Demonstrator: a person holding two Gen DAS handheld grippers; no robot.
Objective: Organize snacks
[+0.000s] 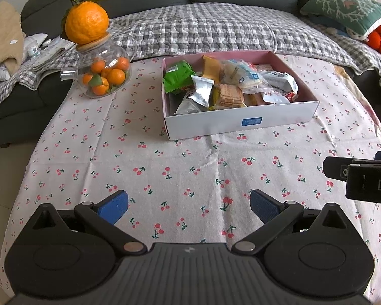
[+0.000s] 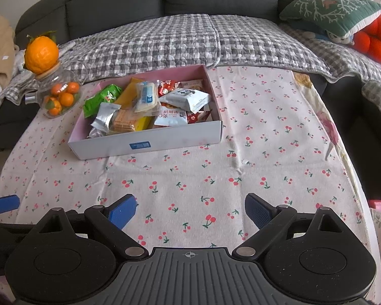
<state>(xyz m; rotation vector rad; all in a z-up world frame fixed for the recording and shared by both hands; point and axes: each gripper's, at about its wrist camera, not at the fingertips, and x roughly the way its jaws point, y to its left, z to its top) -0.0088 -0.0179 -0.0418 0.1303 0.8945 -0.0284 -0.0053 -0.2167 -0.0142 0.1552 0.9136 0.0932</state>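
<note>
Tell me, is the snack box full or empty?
Full. The box is open-topped and crowded with wrapped snacks, overlapping and hiding most of its floor.

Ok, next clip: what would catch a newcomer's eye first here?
The white box heaped with snack packets, mid-table on the cherry-print cloth. Then the big orange perched on the lid of a glass teapot full of small oranges, at the table's far left. Both the left gripper and right gripper hang open, empty.
</note>
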